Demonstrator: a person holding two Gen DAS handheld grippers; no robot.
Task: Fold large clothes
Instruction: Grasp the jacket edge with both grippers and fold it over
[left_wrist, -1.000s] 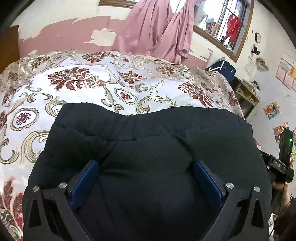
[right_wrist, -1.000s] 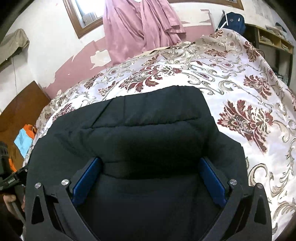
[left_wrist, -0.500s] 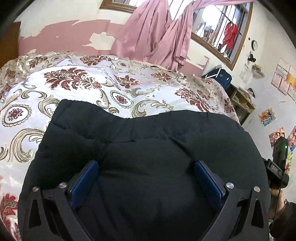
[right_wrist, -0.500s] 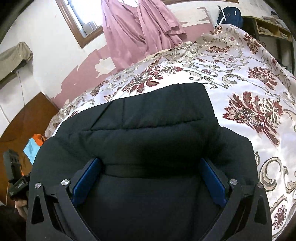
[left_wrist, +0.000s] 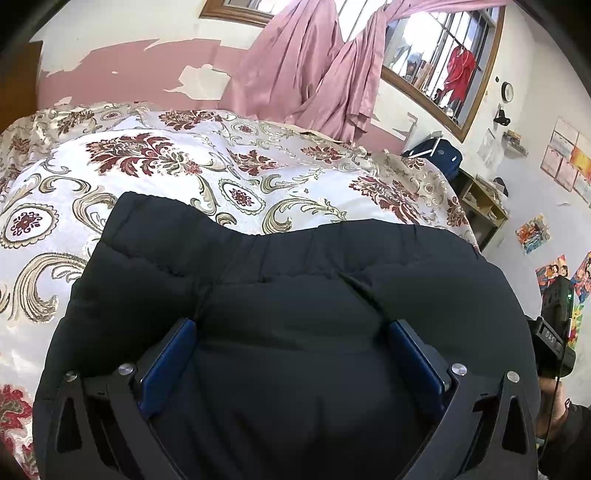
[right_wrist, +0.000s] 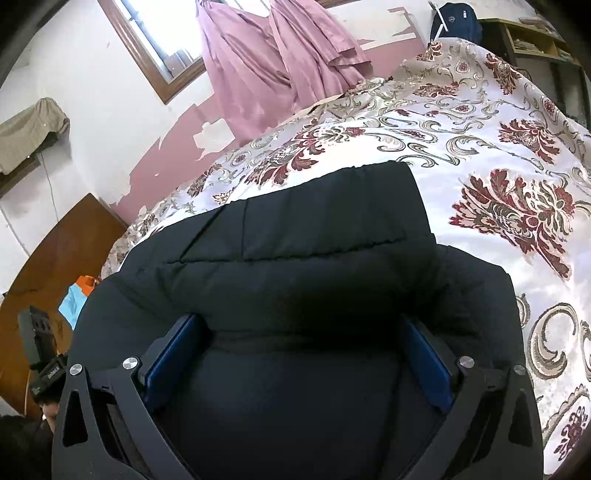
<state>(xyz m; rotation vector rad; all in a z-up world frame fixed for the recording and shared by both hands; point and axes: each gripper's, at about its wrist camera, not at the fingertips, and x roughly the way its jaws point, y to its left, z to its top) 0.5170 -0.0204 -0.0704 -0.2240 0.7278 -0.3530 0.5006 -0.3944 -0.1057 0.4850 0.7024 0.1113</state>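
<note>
A black padded jacket (left_wrist: 258, 280) lies on a bed with a floral cream and red cover (left_wrist: 147, 162). In the left wrist view my left gripper (left_wrist: 291, 332) hangs just over the jacket's near part, its blue pads (left_wrist: 166, 362) wide apart with fabric bulging between them. In the right wrist view the jacket (right_wrist: 314, 236) fills the lower frame, and my right gripper (right_wrist: 303, 328) stands the same way, blue pads (right_wrist: 428, 358) wide apart over the fabric. Neither pinches the cloth. Each gripper shows in the other's view at the frame edge (left_wrist: 554, 332) (right_wrist: 44, 354).
Pink curtains (left_wrist: 317, 74) hang on the far wall by a window. A wooden shelf (left_wrist: 476, 206) and a dark bag (left_wrist: 436, 158) stand at the bed's far right. A wooden headboard (right_wrist: 48, 266) and orange and blue items (right_wrist: 77, 295) lie left of the bed.
Both cameras have tilted up and drawn back a little; more of the wall and windows shows. The jaws stay wide apart and the jacket has not shifted.
</note>
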